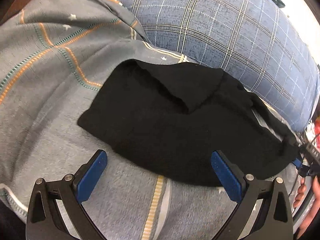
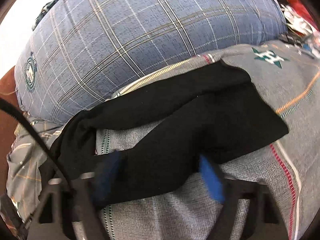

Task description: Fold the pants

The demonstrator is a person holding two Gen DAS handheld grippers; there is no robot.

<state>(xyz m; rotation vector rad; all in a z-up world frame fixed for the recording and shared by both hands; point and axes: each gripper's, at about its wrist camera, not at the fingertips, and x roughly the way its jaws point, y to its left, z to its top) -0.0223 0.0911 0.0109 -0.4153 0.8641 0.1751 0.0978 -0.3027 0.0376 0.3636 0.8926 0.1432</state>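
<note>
The black pants (image 1: pixel 170 120) lie folded in a loose bundle on a grey blanket (image 1: pixel 50 100). My left gripper (image 1: pixel 158 160) is open, its blue pads either side of the near edge of the pants, holding nothing. In the left wrist view my right gripper (image 1: pixel 300 160) shows at the far right end of the pants. In the right wrist view the pants (image 2: pixel 180 124) stretch across the blanket (image 2: pixel 260 180). My right gripper (image 2: pixel 160 166) is blurred, its jaws wide apart with black cloth lying between the blue pads.
A large blue plaid pillow (image 1: pixel 230 30) lies just behind the pants and also fills the top of the right wrist view (image 2: pixel 130 30). A black cable (image 2: pixel 30 128) crosses the left side. Red and white clutter (image 2: pixel 300 24) sits at the far right.
</note>
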